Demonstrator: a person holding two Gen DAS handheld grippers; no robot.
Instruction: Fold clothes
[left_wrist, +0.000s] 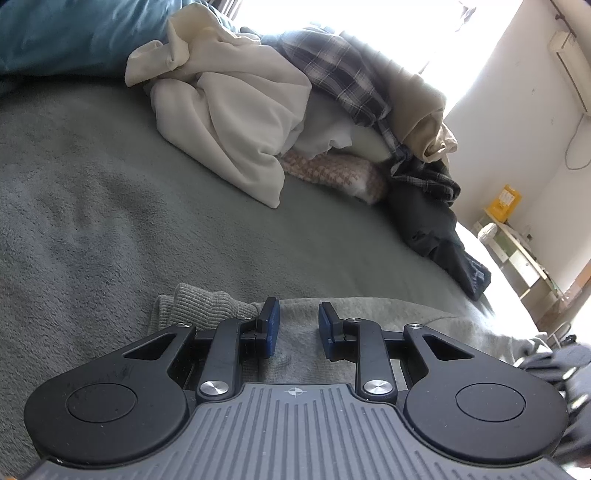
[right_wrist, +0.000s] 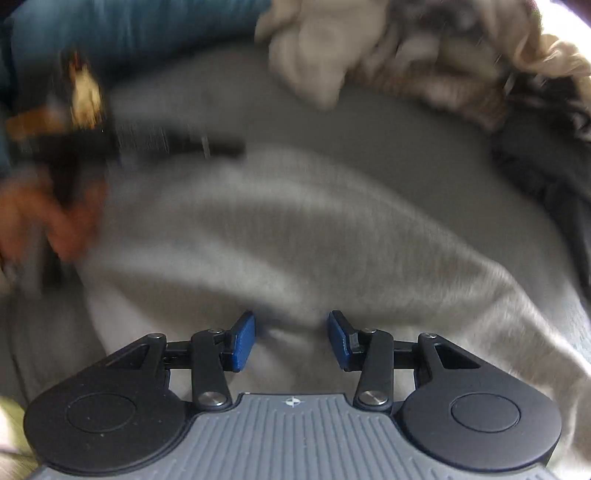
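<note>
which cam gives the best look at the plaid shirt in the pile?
Left wrist. The plaid shirt is sharp there, draped over the top of the pile between the cream garment and a tan one. The right wrist view is motion-blurred; the pile sits at its top right edge and no plaid pattern can be made out.

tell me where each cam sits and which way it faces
Left wrist: sits behind the open left tongs, facing across the grey blanket toward the clothes pile; grey garment below.
Right wrist: sits behind the open right tongs, facing over the same grey garment; blurred; a hand shows at left.
Shared: the garment, pile and blanket.
</note>
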